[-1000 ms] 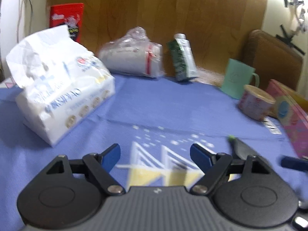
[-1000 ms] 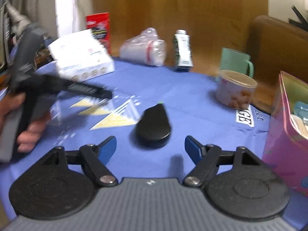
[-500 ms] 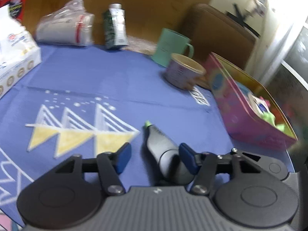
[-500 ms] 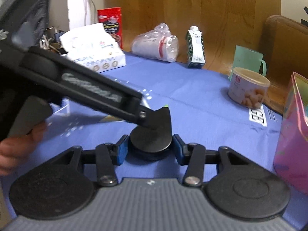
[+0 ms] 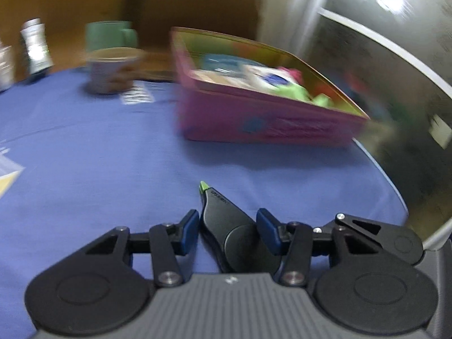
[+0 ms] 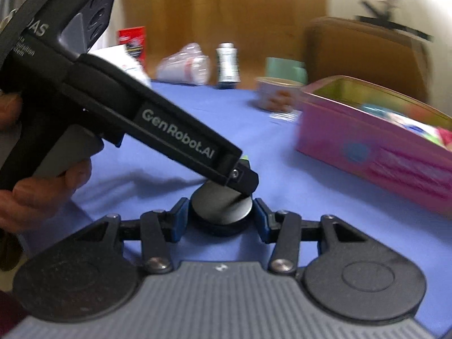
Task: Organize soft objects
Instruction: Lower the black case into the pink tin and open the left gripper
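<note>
1. The left gripper (image 5: 226, 227), which a second earlier had faced the tissue pack with its jaws wide apart, had swung round toward the pink tin (image 5: 268, 130) and now bracketed the black teardrop-shaped object (image 5: 231, 226); its blue pads (image 5: 188, 230) stood narrowed around the object, and contact could not be told.
2. The right gripper (image 6: 221, 220), earlier open and short of the object, had closed in; its pads (image 6: 178, 220) pressed both sides of the object's round end (image 6: 219, 207), gripping it.
3. The object lay on the blue tablecloth (image 5: 84, 147), its green tip (image 5: 202, 187) pointing toward the tin, which stood near but apart.
4. In the right wrist view the left gripper's finger (image 6: 243, 179) rested across the object's top.
5. Judgement: both tools had converged on one item, so a lift toward the tin, already holding soft things (image 5: 291, 90), seemed imminent; two-sided clamping risked a twist.
</note>
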Action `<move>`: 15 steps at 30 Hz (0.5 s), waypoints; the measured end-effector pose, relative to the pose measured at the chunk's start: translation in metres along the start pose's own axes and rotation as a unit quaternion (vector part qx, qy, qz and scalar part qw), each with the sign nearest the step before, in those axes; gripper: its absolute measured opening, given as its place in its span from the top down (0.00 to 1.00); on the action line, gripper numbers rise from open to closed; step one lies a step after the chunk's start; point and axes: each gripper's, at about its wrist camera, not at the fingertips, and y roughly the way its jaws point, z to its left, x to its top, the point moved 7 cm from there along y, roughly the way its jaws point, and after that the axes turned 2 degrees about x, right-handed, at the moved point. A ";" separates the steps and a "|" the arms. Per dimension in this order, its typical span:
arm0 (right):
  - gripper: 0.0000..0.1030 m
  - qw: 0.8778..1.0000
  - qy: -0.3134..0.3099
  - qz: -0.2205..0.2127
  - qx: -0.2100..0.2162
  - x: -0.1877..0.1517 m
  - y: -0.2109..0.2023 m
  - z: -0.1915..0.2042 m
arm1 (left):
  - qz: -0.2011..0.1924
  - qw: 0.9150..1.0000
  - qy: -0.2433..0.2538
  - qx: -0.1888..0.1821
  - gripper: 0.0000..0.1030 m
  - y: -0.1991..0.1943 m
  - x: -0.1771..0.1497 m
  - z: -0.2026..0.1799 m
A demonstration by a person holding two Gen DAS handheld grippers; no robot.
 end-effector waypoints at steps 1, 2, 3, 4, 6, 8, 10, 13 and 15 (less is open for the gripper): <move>0.50 1.000 0.004 -0.004 -0.013 -0.005 -0.008 -0.005 | 0.003 1.000 0.010 -0.006 0.55 0.003 0.000 -0.012; 0.50 1.000 0.009 -0.008 -0.022 -0.009 -0.014 -0.010 | 0.004 1.000 0.017 -0.009 0.55 0.003 0.000 -0.022; 0.50 0.999 0.013 -0.014 -0.032 -0.012 -0.020 -0.015 | 0.000 0.999 0.029 -0.013 0.55 0.002 0.003 -0.032; 0.50 0.999 0.014 -0.022 -0.041 -0.012 -0.026 -0.019 | -0.007 0.999 0.039 -0.016 0.55 0.000 0.008 -0.039; 0.50 0.997 0.008 -0.047 -0.059 -0.004 -0.037 -0.028 | -0.032 0.998 0.059 -0.018 0.56 -0.009 0.027 -0.054; 0.50 0.995 0.005 -0.076 -0.071 0.013 -0.045 -0.040 | -0.057 0.995 0.076 -0.013 0.56 -0.017 0.048 -0.061; 0.50 0.992 -0.002 -0.099 -0.078 0.035 -0.045 -0.052 | -0.078 0.993 0.085 -0.003 0.56 -0.021 0.074 -0.065; 0.50 0.990 -0.003 -0.117 -0.082 0.065 -0.029 -0.070 | -0.093 0.992 0.082 0.012 0.56 -0.011 0.106 -0.059; 0.50 0.990 0.007 -0.117 -0.077 0.080 -0.012 -0.085 | -0.093 0.993 0.075 0.024 0.56 0.005 0.126 -0.052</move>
